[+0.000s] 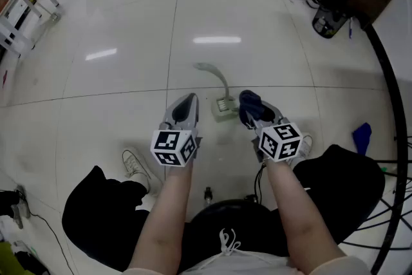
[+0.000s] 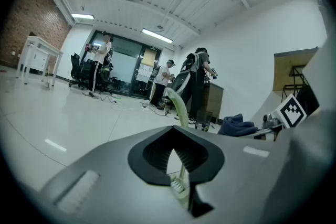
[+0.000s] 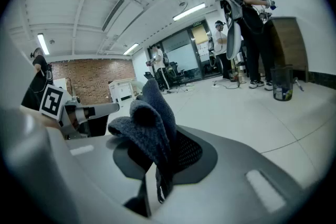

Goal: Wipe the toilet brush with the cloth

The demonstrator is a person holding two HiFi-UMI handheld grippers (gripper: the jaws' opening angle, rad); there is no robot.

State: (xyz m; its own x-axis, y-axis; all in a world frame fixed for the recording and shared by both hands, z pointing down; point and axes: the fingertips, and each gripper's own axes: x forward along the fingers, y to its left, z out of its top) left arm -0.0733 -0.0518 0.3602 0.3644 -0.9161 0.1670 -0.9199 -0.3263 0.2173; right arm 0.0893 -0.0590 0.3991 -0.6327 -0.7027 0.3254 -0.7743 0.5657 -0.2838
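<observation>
The toilet brush (image 1: 224,106) lies on the pale tiled floor, its whitish head toward me and its curved pale-green handle (image 1: 217,77) reaching away. My left gripper (image 1: 188,102) hovers just left of the head, jaws shut and holding nothing. Through the hollow between its pads (image 2: 202,157), the left gripper view shows the brush (image 2: 178,105). Just right of the brush head is my right gripper (image 1: 250,104), shut on a dark blue cloth (image 1: 248,100). The cloth (image 3: 147,123) bunches up above the jaws of that gripper (image 3: 157,162).
A white shoe (image 1: 134,163) and my dark-trousered knees sit below the grippers. A blue scrap (image 1: 362,136) and a black curved rail (image 1: 389,93) lie to the right. A dark bin (image 1: 328,22), a white rack (image 1: 26,9), floor cables and standing people (image 2: 197,81) are farther off.
</observation>
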